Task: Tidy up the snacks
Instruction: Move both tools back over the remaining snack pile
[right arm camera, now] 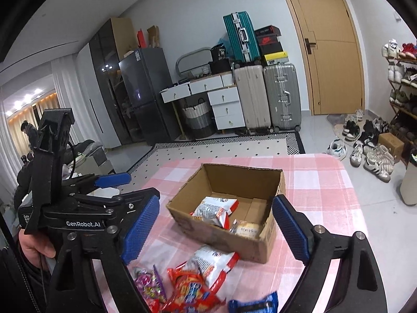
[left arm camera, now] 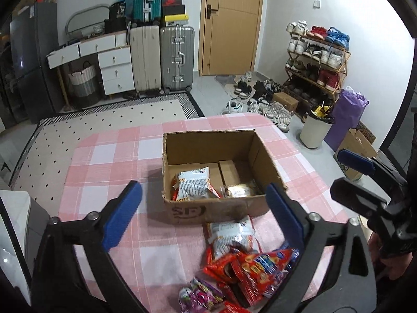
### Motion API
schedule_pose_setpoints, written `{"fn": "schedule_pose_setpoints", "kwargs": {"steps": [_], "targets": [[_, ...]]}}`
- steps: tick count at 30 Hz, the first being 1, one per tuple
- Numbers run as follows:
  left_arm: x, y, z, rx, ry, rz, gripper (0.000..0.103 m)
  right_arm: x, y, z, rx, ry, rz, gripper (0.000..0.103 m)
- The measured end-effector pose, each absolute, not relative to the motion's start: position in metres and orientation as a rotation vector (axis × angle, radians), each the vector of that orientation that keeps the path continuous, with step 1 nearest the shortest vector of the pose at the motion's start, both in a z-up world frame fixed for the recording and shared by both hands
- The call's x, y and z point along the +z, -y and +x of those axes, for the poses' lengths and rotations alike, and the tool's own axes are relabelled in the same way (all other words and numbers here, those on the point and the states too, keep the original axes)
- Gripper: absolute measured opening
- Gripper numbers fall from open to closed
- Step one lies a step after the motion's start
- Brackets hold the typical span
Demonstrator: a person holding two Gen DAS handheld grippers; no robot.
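A table (left arm camera: pixel 104 161) under a pink and white checked cloth fills the lower half of both views. On it sits an open cardboard box (left arm camera: pixel 216 210), its near wall printed with dark letters. Inside the box, toward its near left corner, lies a white and orange chip bag (left arm camera: pixel 194 184), and just right of it, against the near wall, a small gold-wrapped pack (left arm camera: pixel 238 191); the rest of the box floor is bare cardboard.

In front of the box, outside it, a second white chip bag (left arm camera: pixel 232 234) lies close to the near wall. A red snack bag (left arm camera: pixel 260 268) overlaps its near end, and a pink candy pack (left arm camera: pixel 198 297) lies further toward the camera. In the right wrist view a blue pack (right arm camera: pixel 256 304) shows at the bottom edge, right of the red bag.

The left gripper (left arm camera: pixel 204 216) hangs above the loose snacks, its blue pads spread wide with nothing between them. The right gripper (right arm camera: pixel 216 228) is likewise spread wide and empty, framing the box. Each gripper shows in the other's view, side by side above the table's near edge.

Beyond the table stand suitcases (left arm camera: pixel 161 57), white drawers (left arm camera: pixel 114 67), a wooden door (left arm camera: pixel 232 23) and a shoe rack (left arm camera: pixel 320 60).
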State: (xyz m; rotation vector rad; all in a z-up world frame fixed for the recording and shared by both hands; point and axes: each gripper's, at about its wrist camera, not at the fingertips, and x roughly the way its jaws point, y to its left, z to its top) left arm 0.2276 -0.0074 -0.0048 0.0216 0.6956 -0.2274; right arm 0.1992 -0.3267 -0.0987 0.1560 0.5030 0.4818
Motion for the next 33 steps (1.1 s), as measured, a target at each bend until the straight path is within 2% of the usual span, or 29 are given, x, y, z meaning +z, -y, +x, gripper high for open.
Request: {"fn": "schedule_pose_setpoints", "kwargs": {"steps": [11, 21, 33], "targets": [[0.012, 0.007, 0.146, -0.186, -0.621, 0.011, 0.102, -0.097, 0.337, 0.12, 0.46, -0.428, 0.147, 0.1], [0.008, 0.002, 0.094, -0.15, -0.588, -0.006, 0.102, -0.1, 0.343, 0.075, 0.452, -0.408, 0.159, 0.102], [-0.019, -0.007, 0.066, -0.125, -0.609, -0.066, 0.102, -0.125, 0.342, 0.048, 0.426, -0.459, 0.148, 0.102]]}}
